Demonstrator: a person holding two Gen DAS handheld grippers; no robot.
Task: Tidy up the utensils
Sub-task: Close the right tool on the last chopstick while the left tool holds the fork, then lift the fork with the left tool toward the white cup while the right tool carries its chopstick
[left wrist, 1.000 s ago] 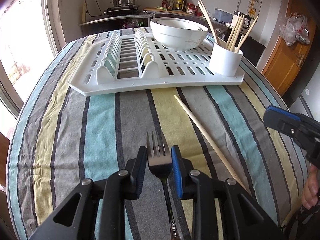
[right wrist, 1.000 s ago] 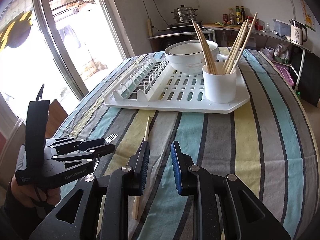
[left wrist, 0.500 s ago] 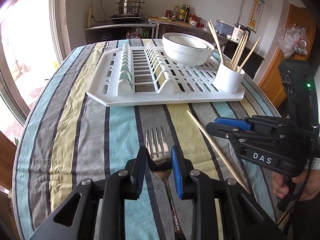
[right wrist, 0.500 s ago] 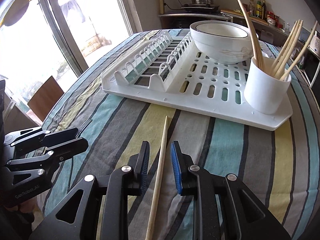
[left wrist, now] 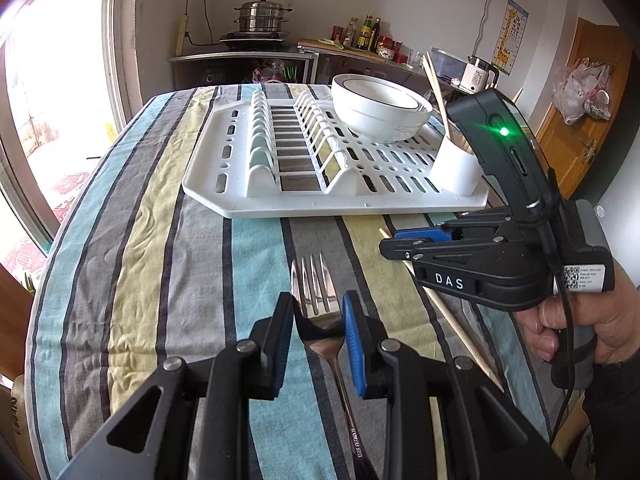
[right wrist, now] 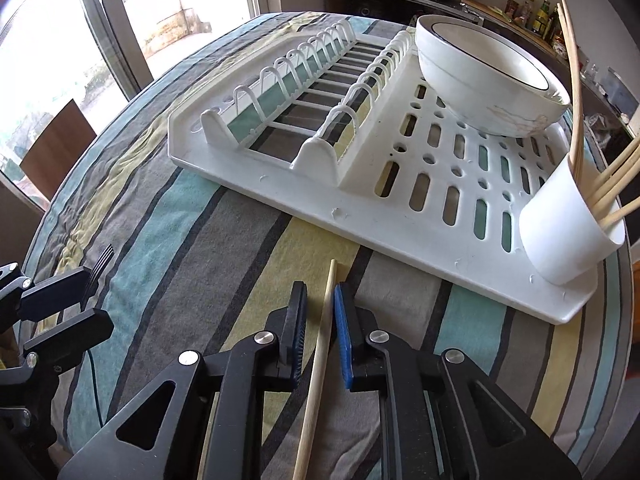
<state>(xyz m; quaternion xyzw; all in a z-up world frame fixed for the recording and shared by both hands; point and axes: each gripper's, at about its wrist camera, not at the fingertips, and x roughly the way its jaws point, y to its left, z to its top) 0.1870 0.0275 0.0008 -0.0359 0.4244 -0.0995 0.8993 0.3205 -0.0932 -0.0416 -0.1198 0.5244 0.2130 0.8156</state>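
My left gripper (left wrist: pixel 318 312) is shut on a steel fork (left wrist: pixel 314 286) and holds it over the striped tablecloth, tines forward. My right gripper (right wrist: pixel 321 308) is open, its jaws on either side of a single wooden chopstick (right wrist: pixel 320 352) that lies on the cloth; they do not touch it. The chopstick also shows in the left wrist view (left wrist: pixel 460 328), under the right gripper (left wrist: pixel 394 242). A white utensil cup (right wrist: pixel 568 228) with several chopsticks stands at the right corner of the white dish rack (right wrist: pixel 400 216).
A white bowl (right wrist: pixel 488 76) sits on the far part of the rack. The rack's plate slots (right wrist: pixel 304 92) stand on its left half. The left gripper (right wrist: pixel 48 320) shows at the left edge of the right wrist view. The table edge curves on both sides.
My right gripper has moved forward and down along the chopstick, now straddling it near its far end. My left gripper has risen slightly with the fork.
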